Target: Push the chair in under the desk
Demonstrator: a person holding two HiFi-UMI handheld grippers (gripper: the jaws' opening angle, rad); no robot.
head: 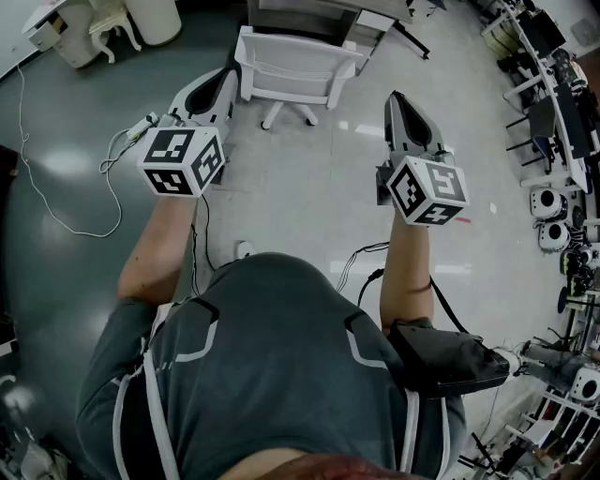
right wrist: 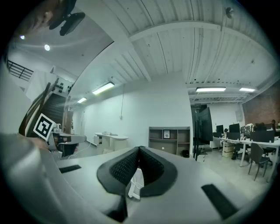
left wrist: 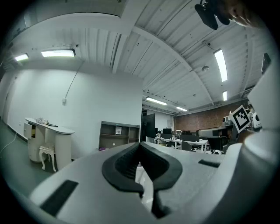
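White chair (head: 295, 67) on glossy floor (head: 309, 187), right before grey surface (head: 314, 11), backrest toward the person. Left tongs (head: 228, 77) pressed together, empty, tips just beside chair's left edge. Right tongs (head: 397, 98) pressed together too, empty, near chair's right side.

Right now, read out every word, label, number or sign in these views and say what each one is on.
Readable text: none in any view.
On the white cube of the left gripper and the white cube of the right gripper: black-and-white square code patterns, no letters.
Small framed sign on the grey open shelf unit: too small to read.
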